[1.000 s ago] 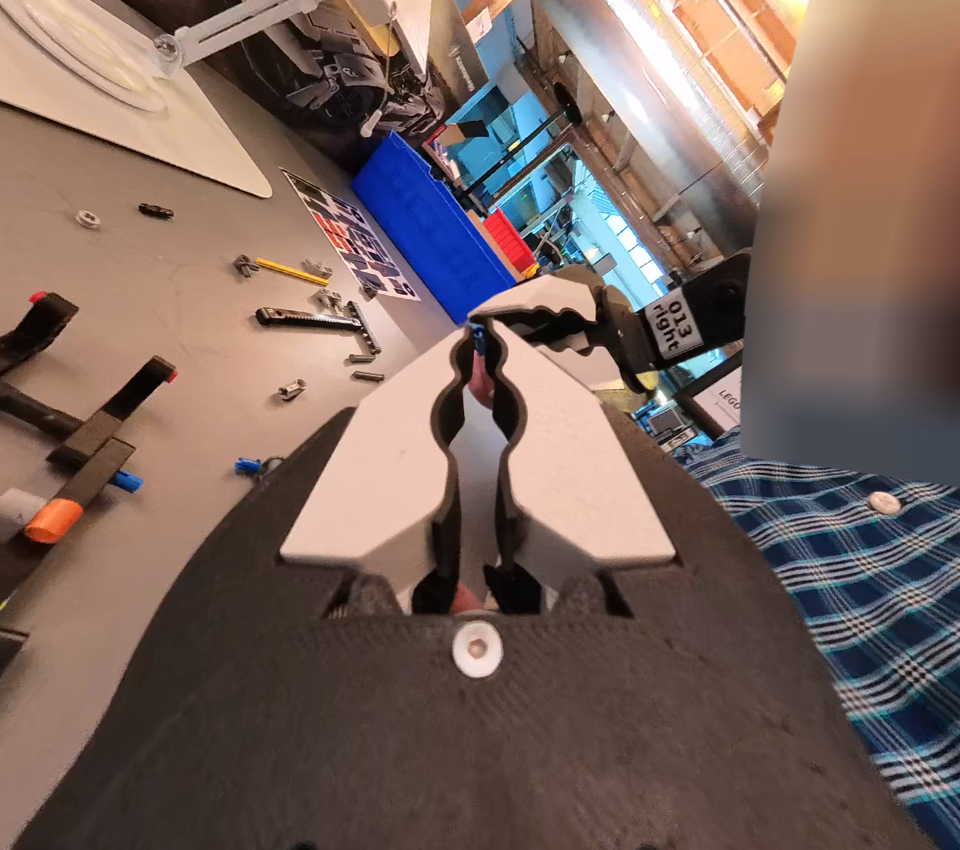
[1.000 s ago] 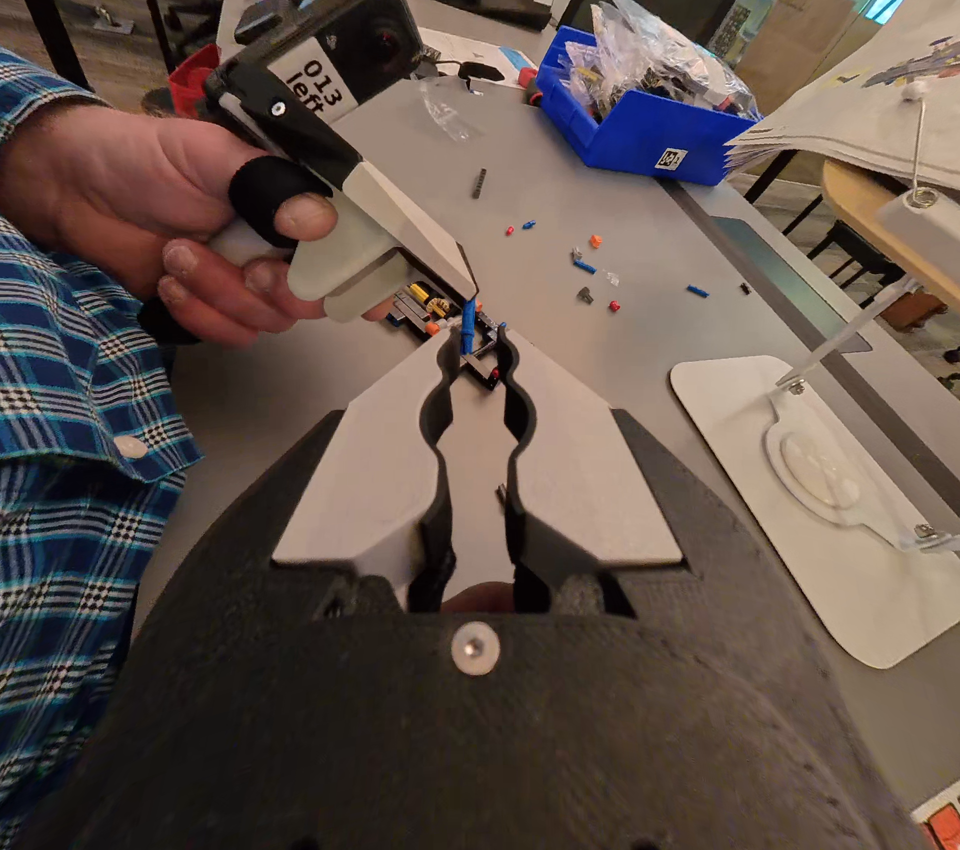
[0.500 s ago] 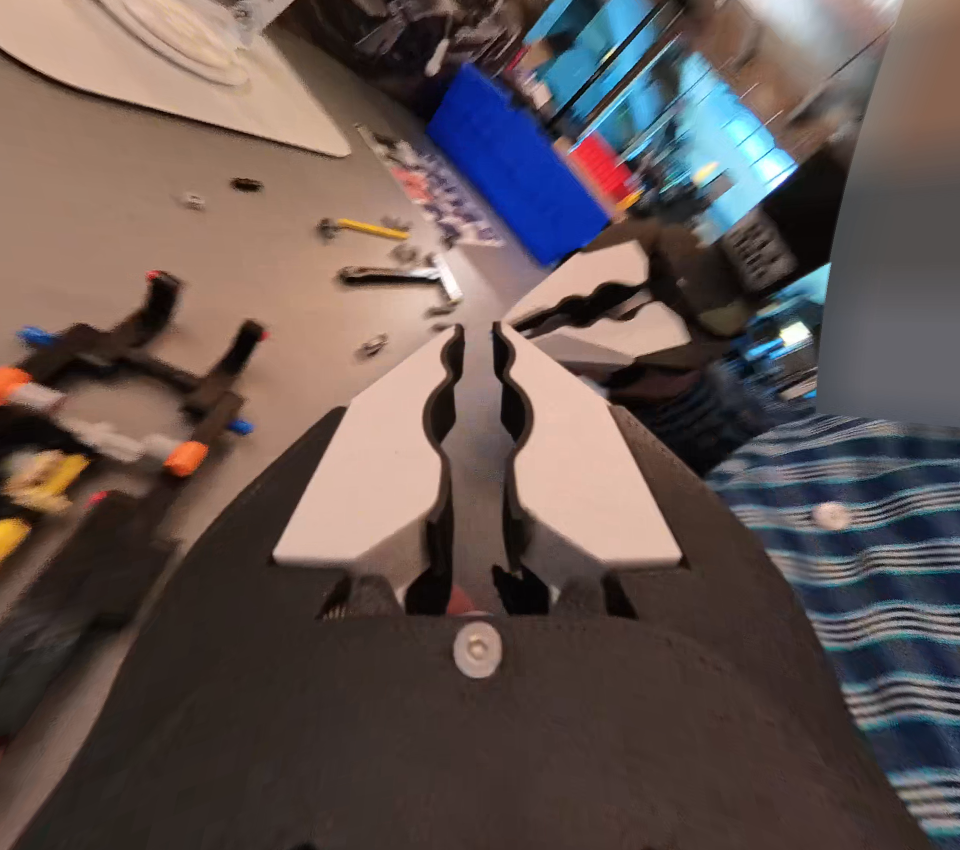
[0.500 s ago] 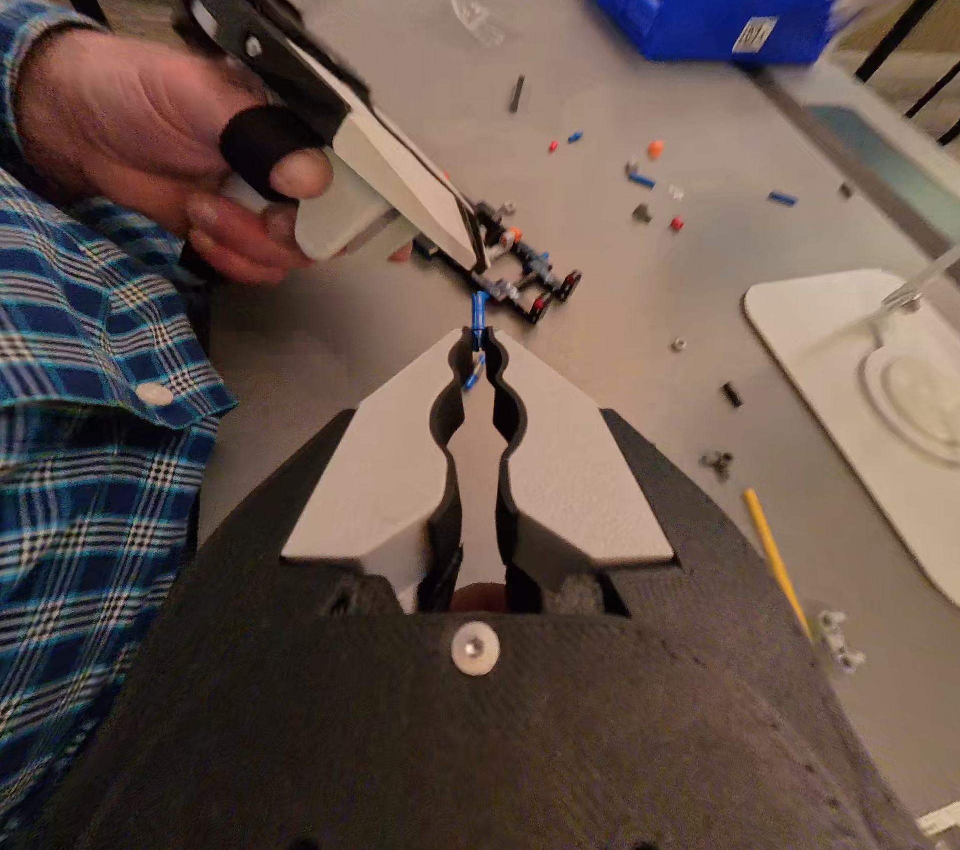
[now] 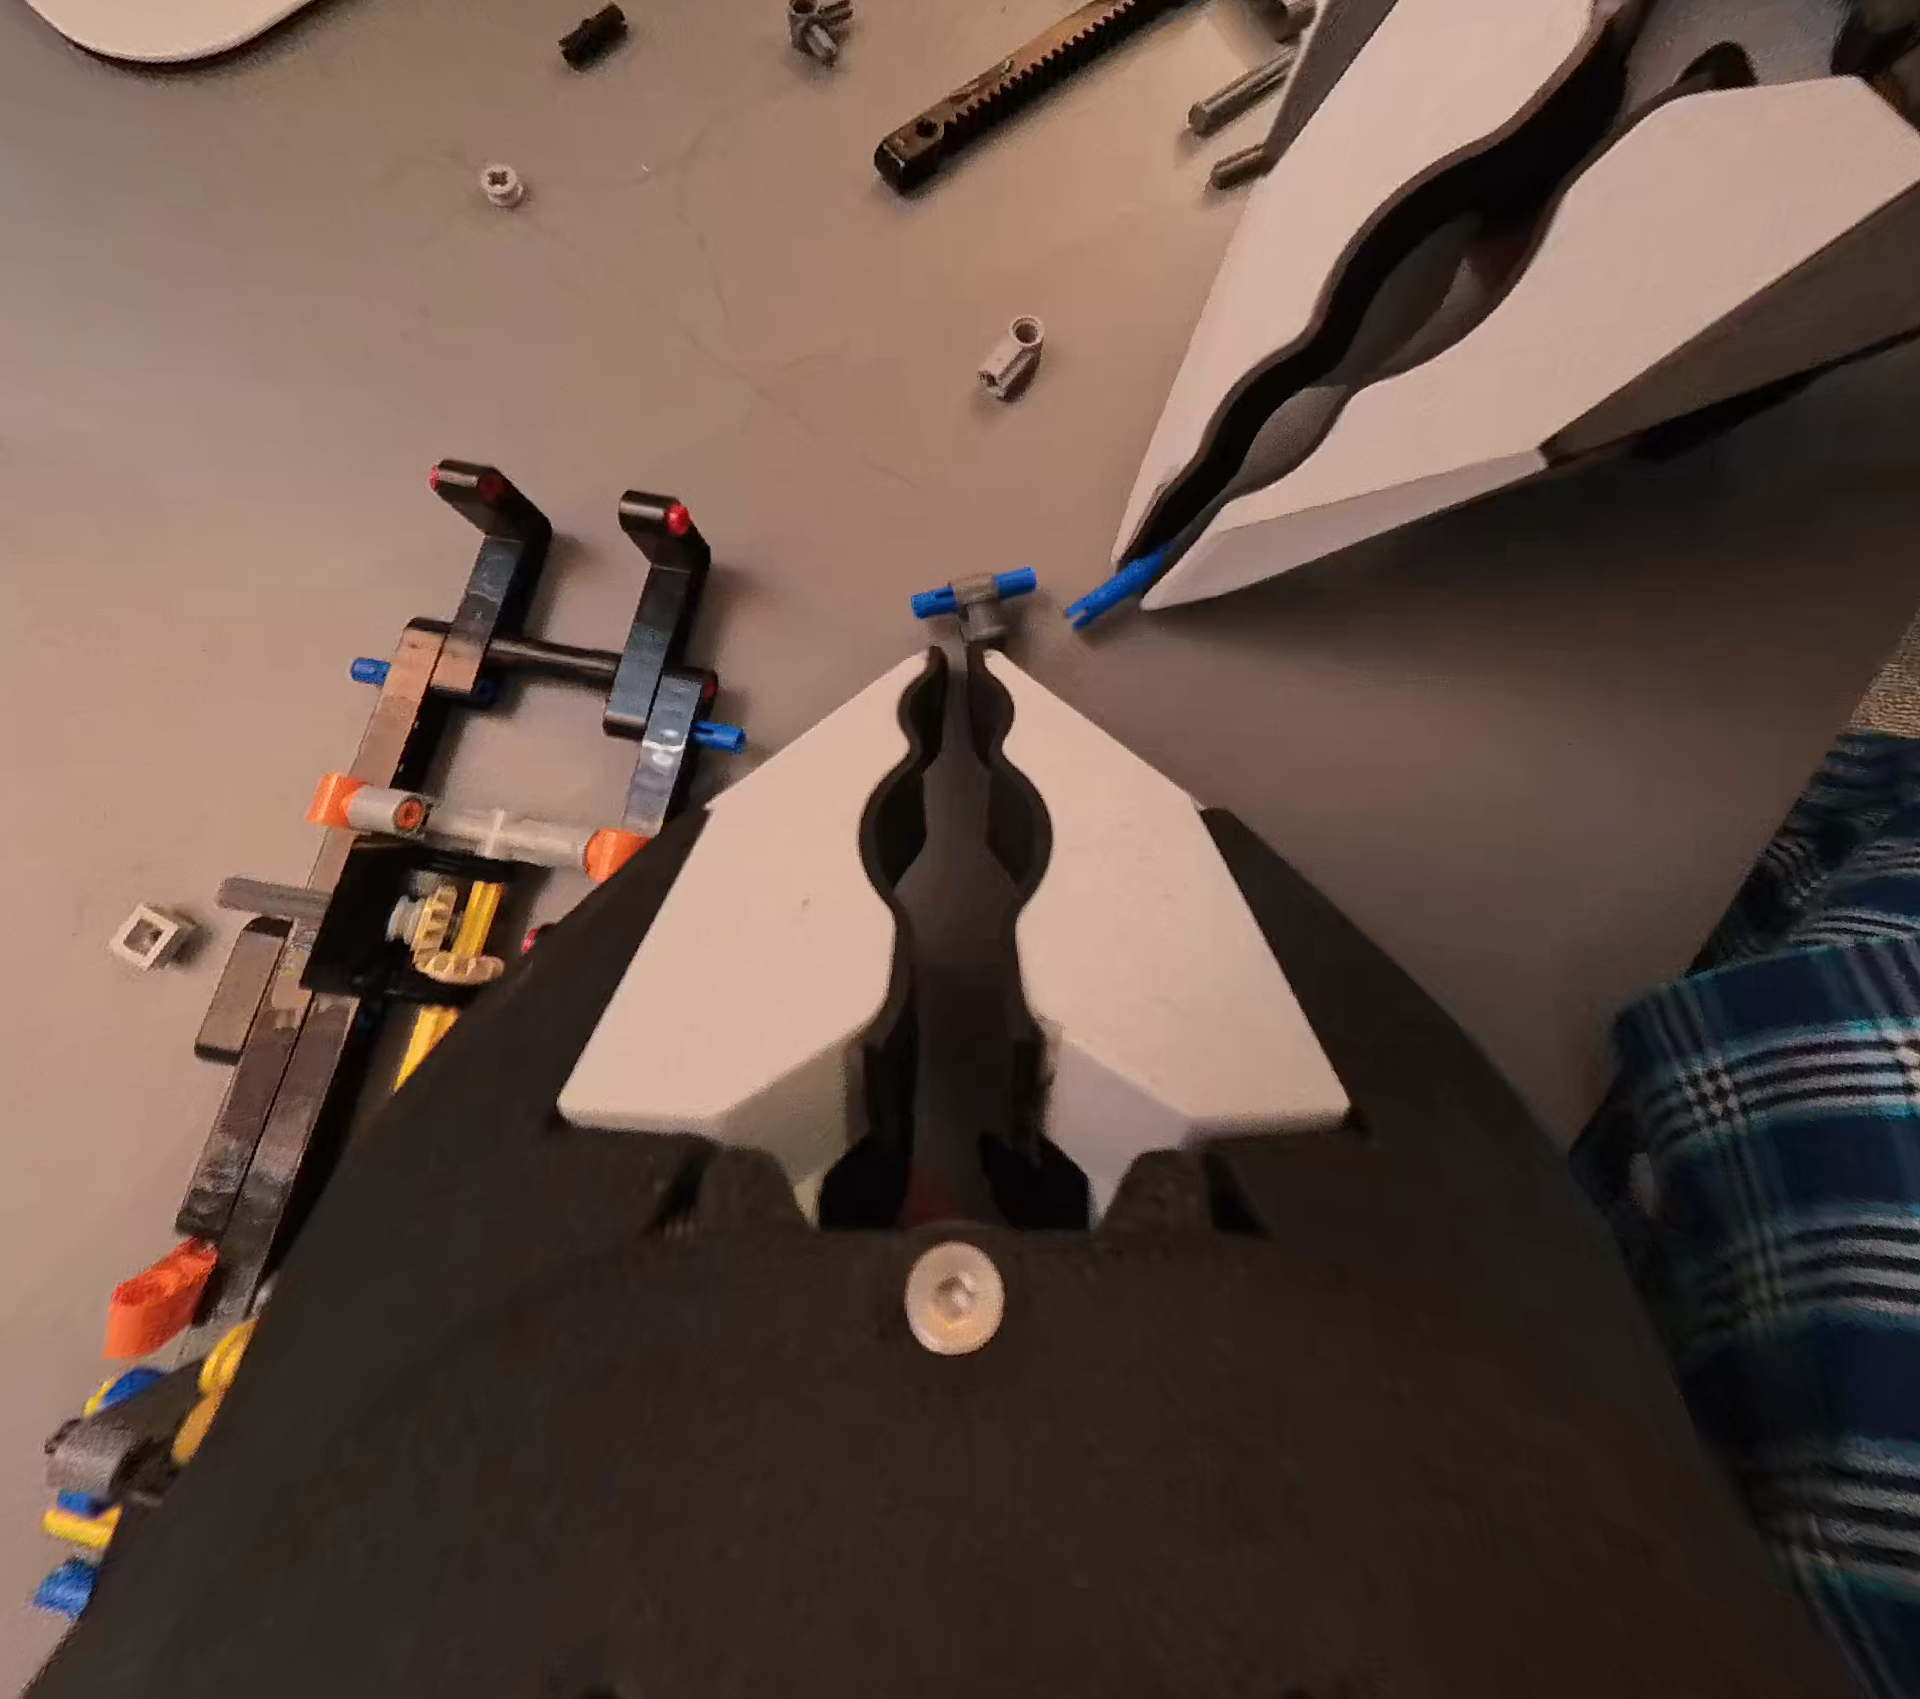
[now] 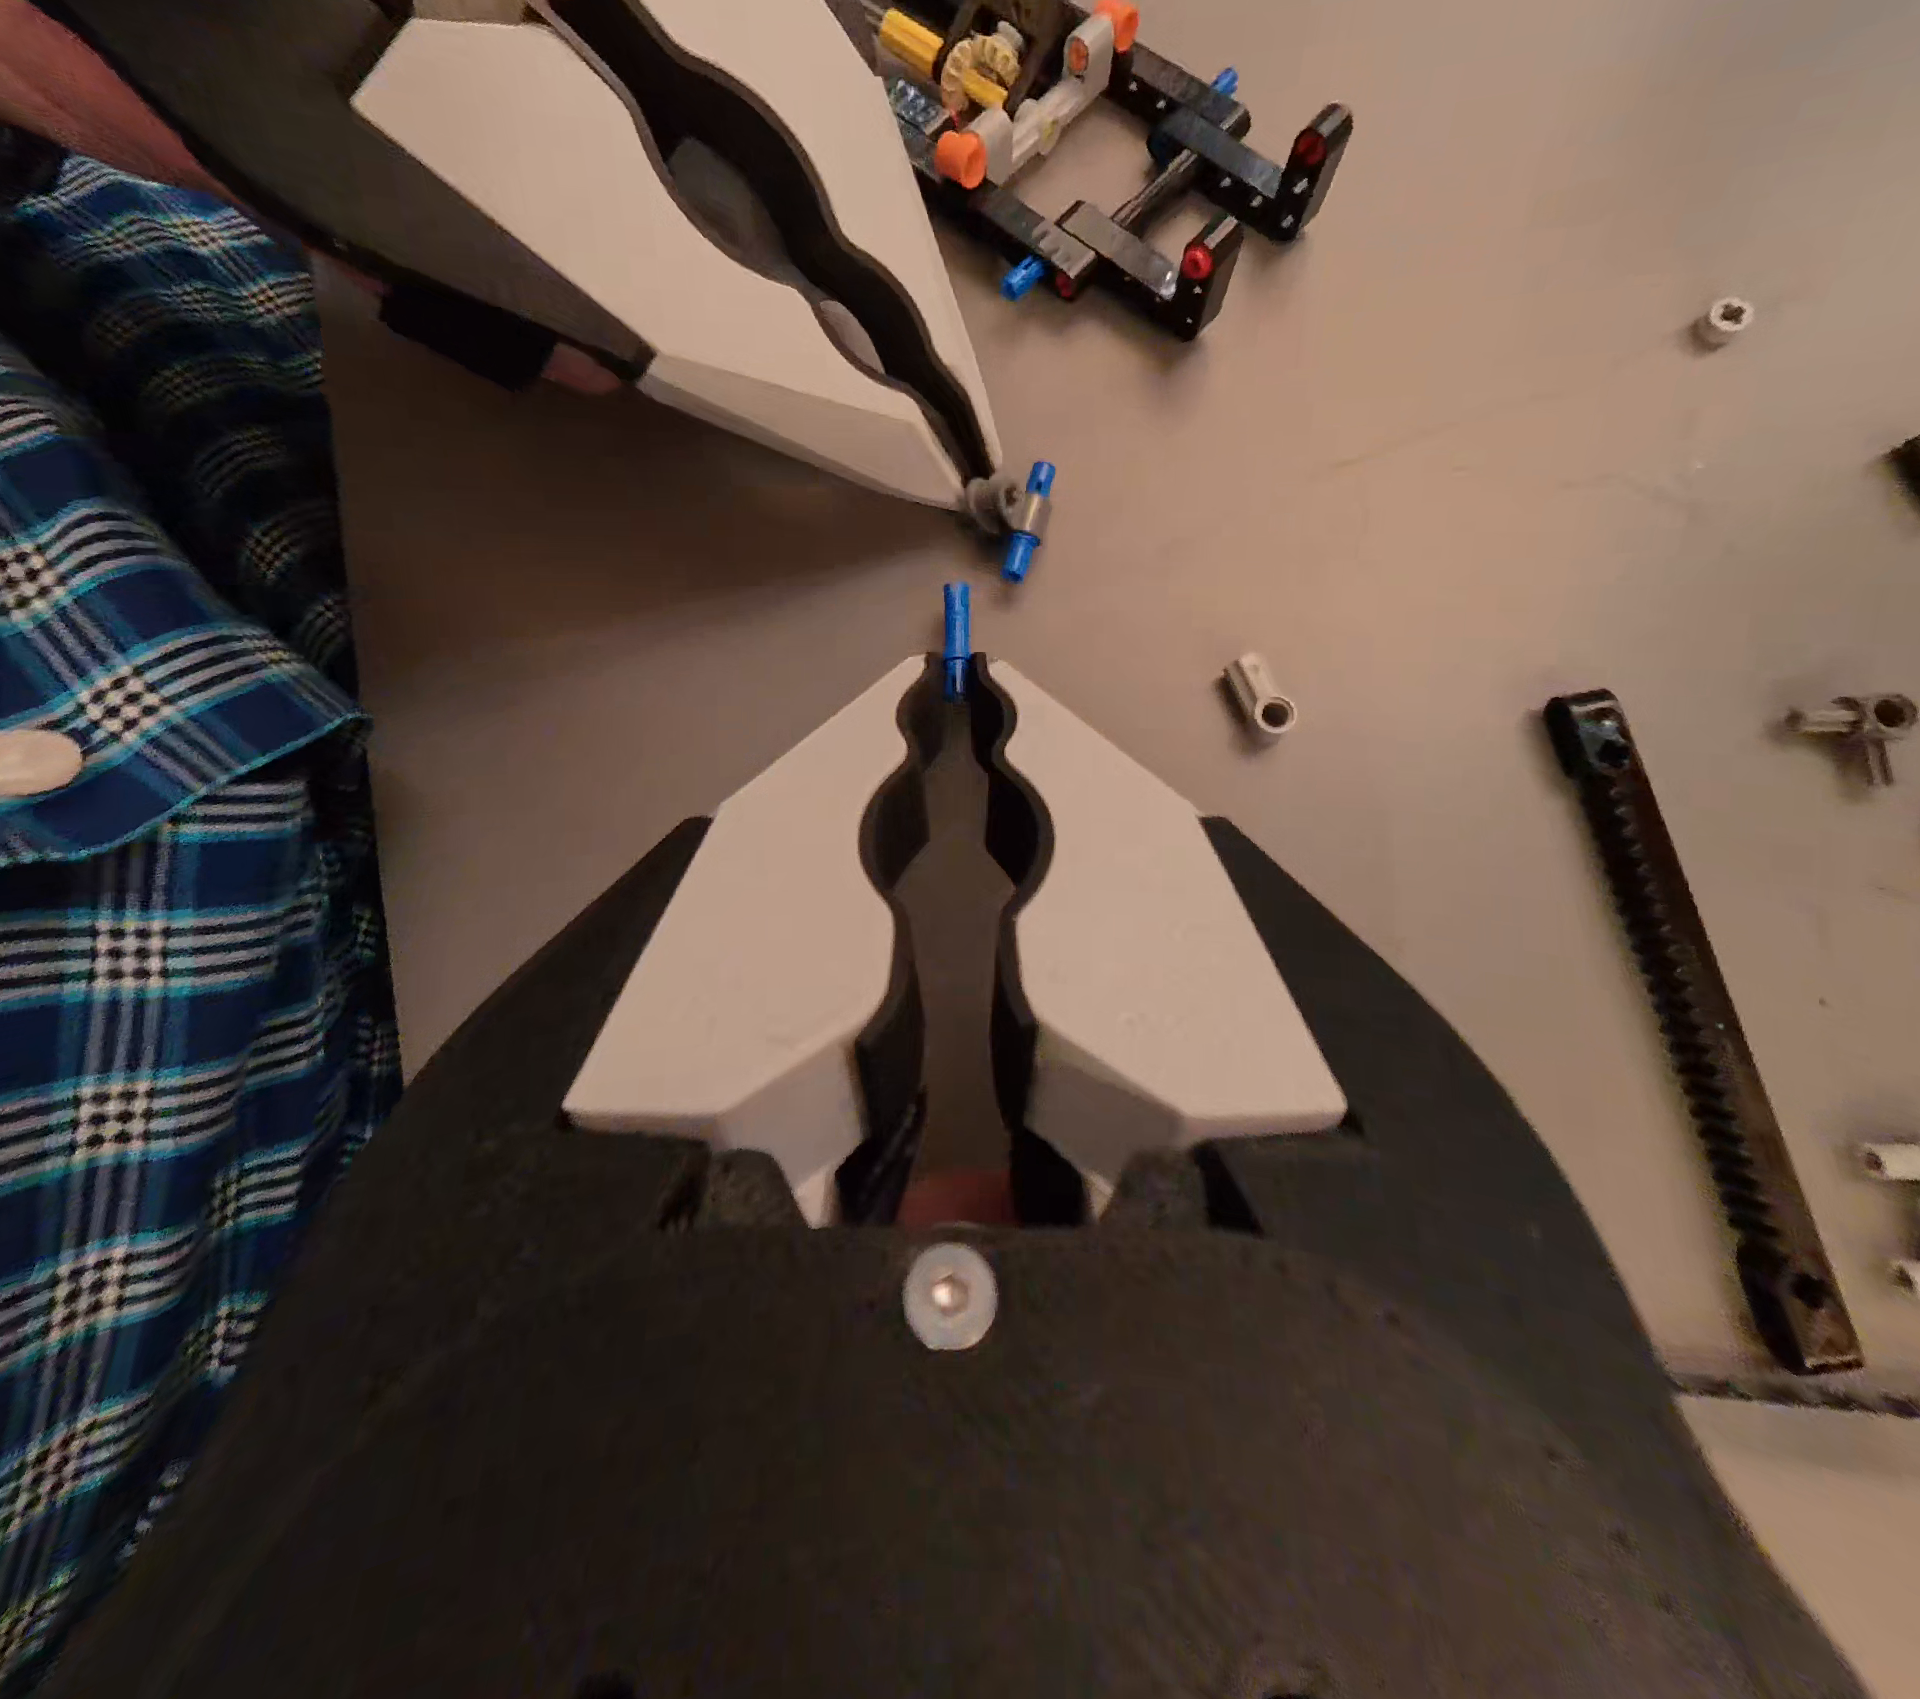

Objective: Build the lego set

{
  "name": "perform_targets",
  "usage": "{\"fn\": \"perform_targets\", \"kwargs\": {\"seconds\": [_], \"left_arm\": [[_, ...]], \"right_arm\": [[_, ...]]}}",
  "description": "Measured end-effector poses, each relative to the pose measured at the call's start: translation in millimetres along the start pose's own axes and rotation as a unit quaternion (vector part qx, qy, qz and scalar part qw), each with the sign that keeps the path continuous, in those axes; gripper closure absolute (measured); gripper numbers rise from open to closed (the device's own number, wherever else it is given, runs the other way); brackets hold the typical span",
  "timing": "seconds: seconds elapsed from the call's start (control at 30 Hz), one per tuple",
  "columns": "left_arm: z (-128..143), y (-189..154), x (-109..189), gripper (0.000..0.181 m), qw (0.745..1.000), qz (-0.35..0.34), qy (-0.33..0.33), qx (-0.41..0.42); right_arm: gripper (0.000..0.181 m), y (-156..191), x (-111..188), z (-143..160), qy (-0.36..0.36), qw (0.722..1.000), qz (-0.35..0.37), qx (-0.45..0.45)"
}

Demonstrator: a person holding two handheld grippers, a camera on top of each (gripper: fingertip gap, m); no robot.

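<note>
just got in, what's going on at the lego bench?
A person is building with a tool in each hand. The left tool pinches a grey connector with a blue pin through it. The right tool pinches a loose blue pin, its tip close to the connector but not touching. The black frame lies untouched on the table among loose parts.

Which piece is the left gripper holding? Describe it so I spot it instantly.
Start at the black frame assembly; right of it, the left gripper pinches a grey connector. A blue pin runs crosswise through it, unlike the bare blue pin in the right gripper.
</note>
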State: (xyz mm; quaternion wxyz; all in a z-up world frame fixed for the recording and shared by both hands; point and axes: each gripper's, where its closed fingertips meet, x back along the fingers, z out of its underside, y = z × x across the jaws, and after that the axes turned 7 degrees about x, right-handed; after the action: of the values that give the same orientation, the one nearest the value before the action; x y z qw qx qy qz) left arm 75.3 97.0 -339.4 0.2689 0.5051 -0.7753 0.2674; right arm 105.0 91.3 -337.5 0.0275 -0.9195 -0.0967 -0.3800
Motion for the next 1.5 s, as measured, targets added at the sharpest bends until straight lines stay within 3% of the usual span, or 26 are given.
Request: {"fn": "perform_targets", "kwargs": {"seconds": [0.27,0.53,0.73,0.9,1.5], "left_arm": [[-7.7,-6.4,3.7,0.175,1.000,0.014,-0.024,-0.006],[-7.9,-0.9,0.1,0.154,0.989,-0.023,-0.004,-0.147],[-10.6,2.1,-5.0,0.156,0.965,-0.021,0.026,-0.260],[-7.7,-2.5,-8.1,0.167,0.965,0.020,0.046,-0.259],[-6.2,-4.8,-7.0,0.168,0.973,0.031,0.025,-0.227]], "right_arm": [[0.179,-7.8,-1.2,-0.6,0.001,1.000,0.003,-0.003],[0.179,-13.4,-2.4,0.1,0.003,1.000,-0.002,0.015],[0.179,-14.8,-4.7,-2.5,-0.003,0.999,-0.019,0.031],[0.179,-14.8,-6.0,-3.9,-0.005,0.999,-0.029,0.032],[0.179,-13.4,-5.8,-3.1,0.026,0.994,-0.054,0.087]]}}
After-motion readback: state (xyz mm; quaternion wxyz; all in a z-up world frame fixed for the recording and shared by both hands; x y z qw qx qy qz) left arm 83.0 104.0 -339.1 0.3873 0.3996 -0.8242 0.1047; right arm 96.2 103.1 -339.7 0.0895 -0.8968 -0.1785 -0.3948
